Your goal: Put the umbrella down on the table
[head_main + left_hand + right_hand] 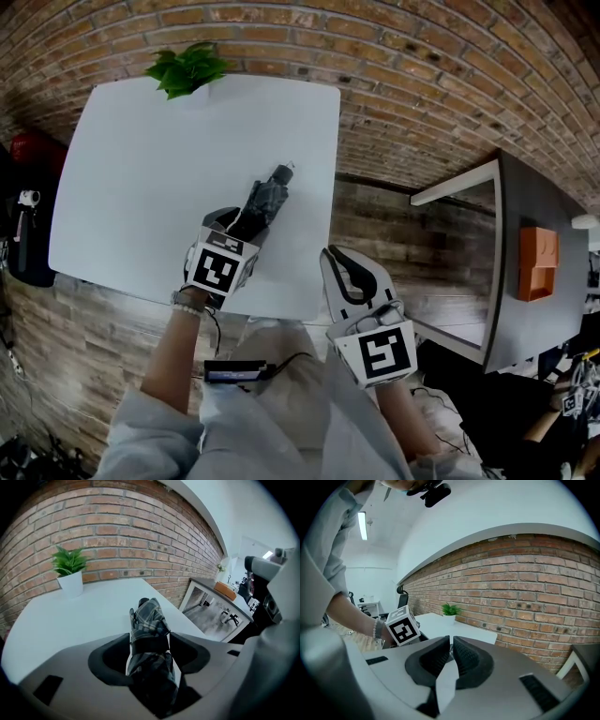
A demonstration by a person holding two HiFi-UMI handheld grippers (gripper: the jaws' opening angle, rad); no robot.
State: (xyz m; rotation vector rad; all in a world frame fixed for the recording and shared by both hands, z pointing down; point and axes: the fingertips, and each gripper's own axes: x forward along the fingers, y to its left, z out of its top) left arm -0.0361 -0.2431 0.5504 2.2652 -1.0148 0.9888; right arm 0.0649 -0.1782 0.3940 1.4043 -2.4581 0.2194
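left claw [241,225] spread wide, angled downward, right claw [333,255] closed, nearly level

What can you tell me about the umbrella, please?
The umbrella is a folded compact one in dark grey checked fabric, bundled by a dark strap round its middle. It lies on the white table near the right edge, its far end pointing slantwise away from the person. The left gripper straddles its near end with jaws open, one on each side; whether they brush the fabric I cannot tell.
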